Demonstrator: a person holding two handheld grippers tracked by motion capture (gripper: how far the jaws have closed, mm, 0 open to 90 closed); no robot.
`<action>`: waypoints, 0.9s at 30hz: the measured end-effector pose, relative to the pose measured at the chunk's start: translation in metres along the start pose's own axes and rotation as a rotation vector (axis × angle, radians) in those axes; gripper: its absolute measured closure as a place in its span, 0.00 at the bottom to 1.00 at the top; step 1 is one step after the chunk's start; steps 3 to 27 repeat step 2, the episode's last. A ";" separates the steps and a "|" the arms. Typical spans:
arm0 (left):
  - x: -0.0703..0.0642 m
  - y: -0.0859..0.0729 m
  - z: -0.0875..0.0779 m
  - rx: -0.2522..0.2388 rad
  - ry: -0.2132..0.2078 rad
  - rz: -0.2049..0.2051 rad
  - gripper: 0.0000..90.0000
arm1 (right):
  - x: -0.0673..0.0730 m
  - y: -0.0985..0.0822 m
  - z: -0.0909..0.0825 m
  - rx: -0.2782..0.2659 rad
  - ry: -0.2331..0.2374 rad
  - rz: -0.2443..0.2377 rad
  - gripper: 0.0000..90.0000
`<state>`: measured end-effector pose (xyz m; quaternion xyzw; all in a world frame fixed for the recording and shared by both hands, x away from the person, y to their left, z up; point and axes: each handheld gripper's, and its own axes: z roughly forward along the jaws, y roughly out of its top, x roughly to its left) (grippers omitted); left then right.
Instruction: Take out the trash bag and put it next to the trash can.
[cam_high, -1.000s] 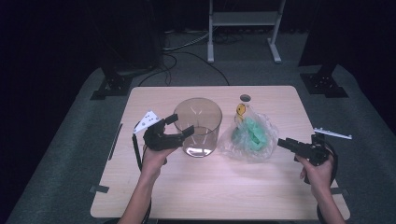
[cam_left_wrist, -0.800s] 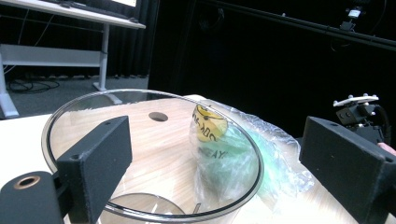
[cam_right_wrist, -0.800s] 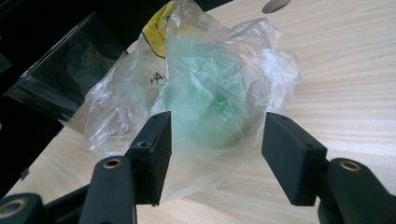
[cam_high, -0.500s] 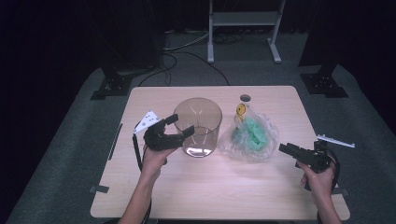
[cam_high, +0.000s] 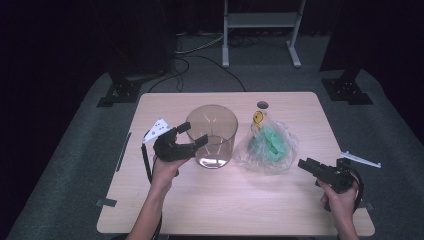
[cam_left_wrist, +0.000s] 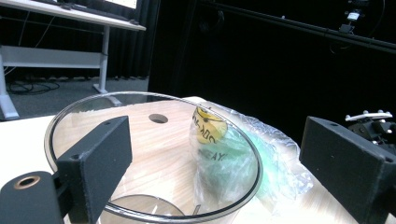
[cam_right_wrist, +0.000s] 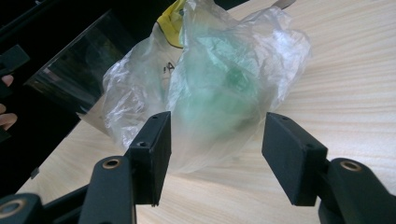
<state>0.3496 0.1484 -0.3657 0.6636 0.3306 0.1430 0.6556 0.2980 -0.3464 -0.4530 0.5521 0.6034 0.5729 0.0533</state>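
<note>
Dark room, wooden tabletop (cam_high: 240, 200). Left gripper (cam_high: 192, 136) spread wide astride glass jar (cam_high: 212, 135) rim; right gripper (cam_right_wrist: 215, 154) wide, empty, facing plastic bag (cam_right_wrist: 210, 79) near right edge. Pinch gathered film, not contents.

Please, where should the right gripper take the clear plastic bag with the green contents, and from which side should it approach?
Probably at the bag's crumpled near edge, coming low across the table from the right gripper's side. Its open jaws already face that loose film in the right gripper view; the green bulk looks wider and the glass container stands behind.
</note>
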 end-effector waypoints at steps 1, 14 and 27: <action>0.000 0.000 0.000 0.001 0.000 0.002 0.09 | 0.001 -0.002 -0.001 -0.006 0.002 0.001 0.47; 0.000 0.000 0.000 0.001 0.000 0.002 0.09 | 0.001 -0.004 -0.001 -0.017 0.005 0.001 0.47; 0.000 0.000 0.000 0.001 0.000 0.002 0.09 | 0.001 -0.004 -0.001 -0.017 0.005 0.001 0.47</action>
